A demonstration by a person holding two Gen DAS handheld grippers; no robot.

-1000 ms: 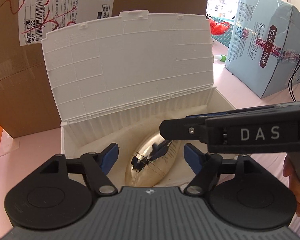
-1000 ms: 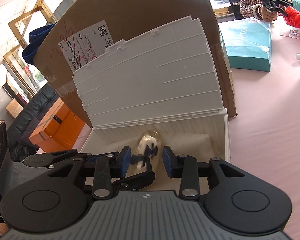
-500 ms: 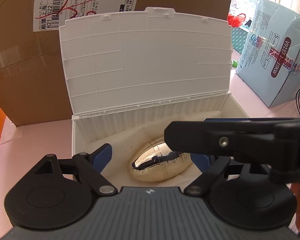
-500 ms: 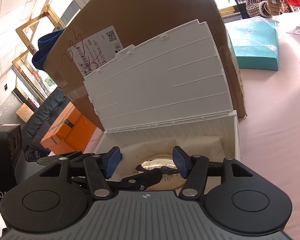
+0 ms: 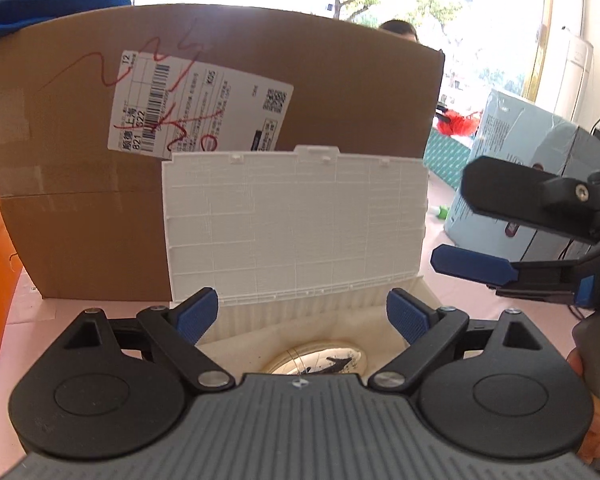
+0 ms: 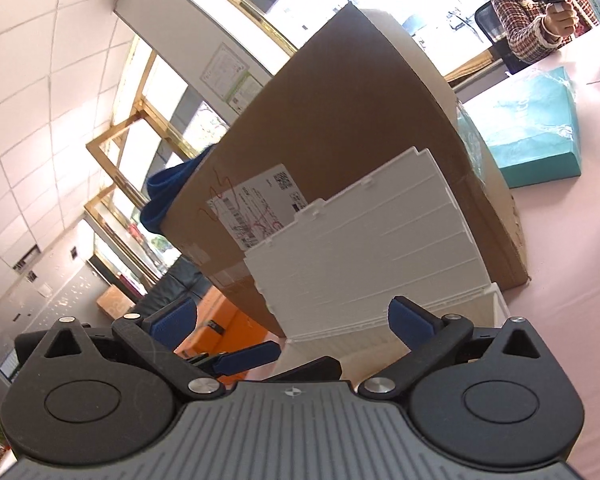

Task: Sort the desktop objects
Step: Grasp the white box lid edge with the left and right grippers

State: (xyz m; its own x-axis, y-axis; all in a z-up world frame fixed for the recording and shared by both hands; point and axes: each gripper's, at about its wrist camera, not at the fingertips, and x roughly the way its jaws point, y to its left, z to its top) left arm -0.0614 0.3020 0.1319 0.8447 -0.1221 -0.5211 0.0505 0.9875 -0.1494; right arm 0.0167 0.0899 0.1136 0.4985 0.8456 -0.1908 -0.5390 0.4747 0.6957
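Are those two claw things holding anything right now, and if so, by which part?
Nothing is held. The left gripper and the right gripper are both open and empty; the shiny egg-shaped object lies in the white box.

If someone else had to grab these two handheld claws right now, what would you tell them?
Left gripper: jaws open, empty, poised above the white box.
Right gripper: jaws open, empty, raised and tilted up toward the lid.
The shiny gold egg lies on the cloth lining inside the box, nothing gripping it.
The lid stands open against the cardboard carton.
Done: egg is in the box.
Left: probably close the lid; I can't see other items waiting to be sorted.
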